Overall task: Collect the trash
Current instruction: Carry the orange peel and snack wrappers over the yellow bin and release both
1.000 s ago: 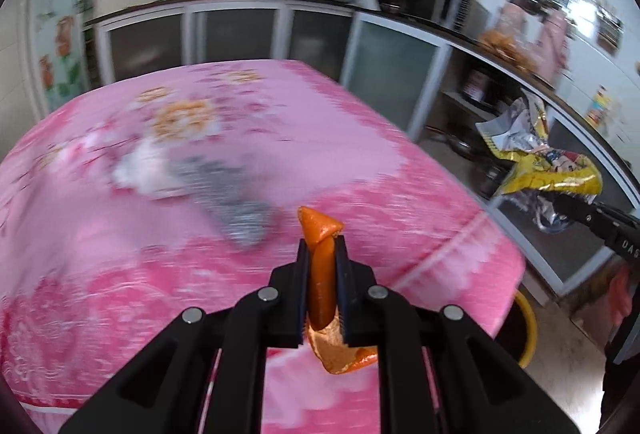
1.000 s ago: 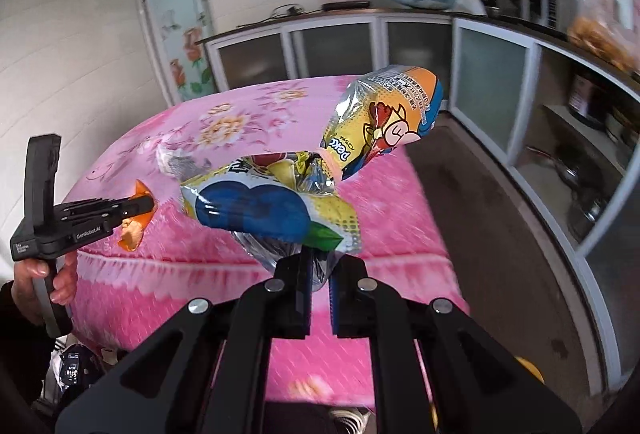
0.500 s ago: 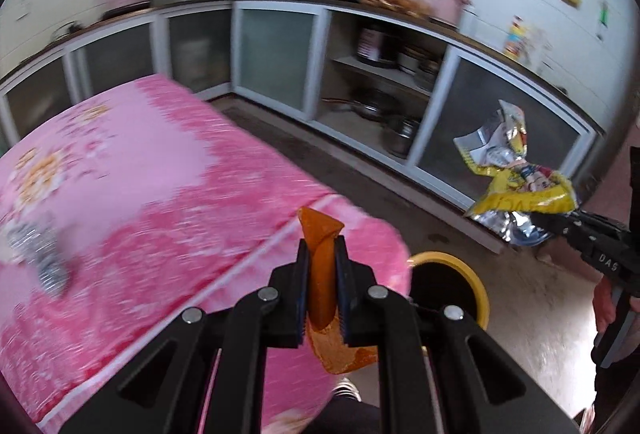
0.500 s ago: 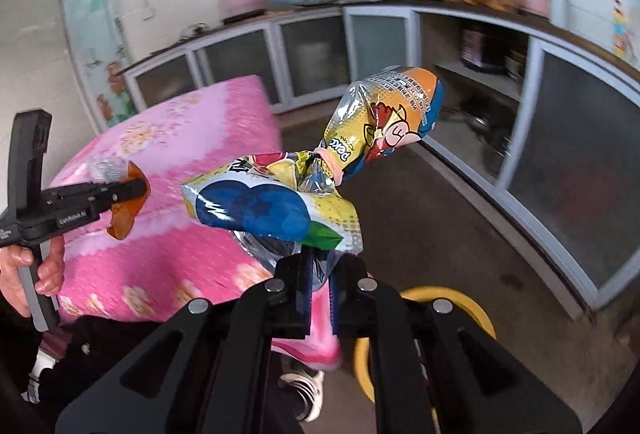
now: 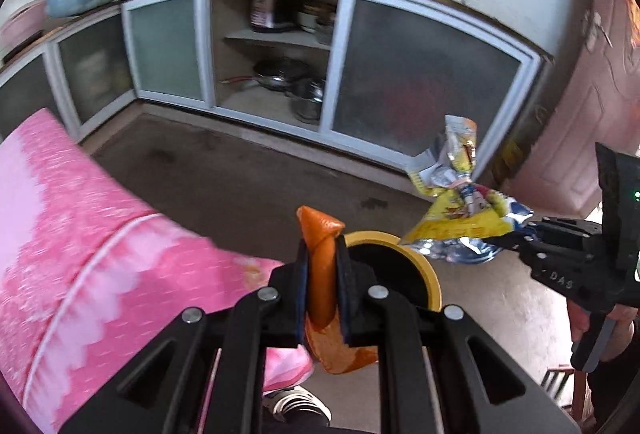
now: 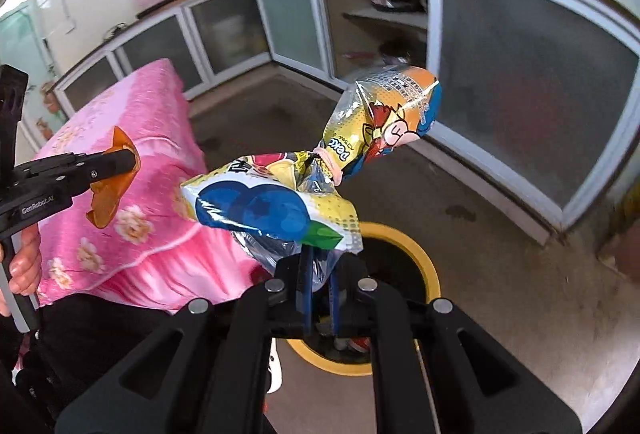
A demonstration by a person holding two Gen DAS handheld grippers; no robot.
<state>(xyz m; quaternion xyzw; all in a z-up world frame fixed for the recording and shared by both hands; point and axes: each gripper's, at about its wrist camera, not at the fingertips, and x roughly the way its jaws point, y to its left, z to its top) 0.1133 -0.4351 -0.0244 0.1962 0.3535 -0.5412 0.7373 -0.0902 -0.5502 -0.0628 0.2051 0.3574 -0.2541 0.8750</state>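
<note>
My left gripper (image 5: 322, 270) is shut on an orange wrapper (image 5: 320, 234), held in the air just past the corner of the table with the pink cloth (image 5: 80, 254). It also shows in the right wrist view (image 6: 108, 193). My right gripper (image 6: 318, 282) is shut on a crumpled yellow and blue snack bag (image 6: 304, 193), which also shows in the left wrist view (image 5: 460, 213). A yellow-rimmed bin (image 5: 428, 274) stands on the floor below both grippers; the right wrist view shows its rim (image 6: 424, 258) right under the bag.
Kitchen cabinets (image 5: 420, 89) with frosted doors and an open shelf of pots (image 5: 288, 77) line the far wall. Bare concrete floor (image 6: 500, 314) surrounds the bin. My shoe (image 5: 300, 406) is near the table corner. A pink door (image 5: 592, 113) is at the right.
Both grippers swung right, away from the table top toward the floor. The yellow-rimmed bin has come into view below them. Both still hold their trash.
</note>
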